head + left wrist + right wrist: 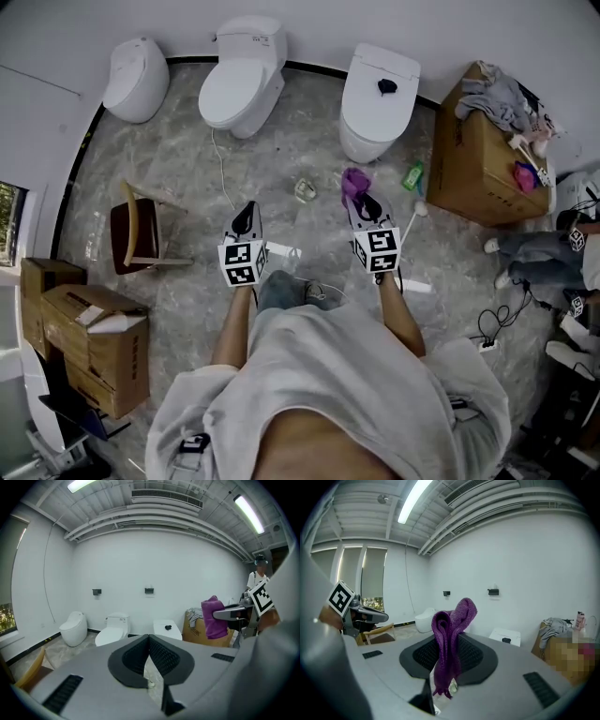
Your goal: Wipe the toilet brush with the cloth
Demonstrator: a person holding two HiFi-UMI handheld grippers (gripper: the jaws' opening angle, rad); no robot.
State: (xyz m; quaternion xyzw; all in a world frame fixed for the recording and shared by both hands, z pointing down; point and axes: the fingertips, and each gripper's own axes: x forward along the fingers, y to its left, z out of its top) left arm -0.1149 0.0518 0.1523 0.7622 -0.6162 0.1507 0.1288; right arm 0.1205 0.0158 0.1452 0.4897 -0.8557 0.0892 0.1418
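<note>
Right claw [451, 640] clamps the purple cloth [461, 611] before the square toilet [380, 98]; left claw [149, 640] is closed, empty.

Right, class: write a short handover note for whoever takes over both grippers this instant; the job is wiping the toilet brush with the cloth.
Left gripper: shut, empty.
Right gripper: shut on the purple cloth.
Toilet brush: probably the white long-handled thing on the floor right of the right gripper; not held.
Done: cloth in hand.
Left: pick up the brush, wipe it.
</note>
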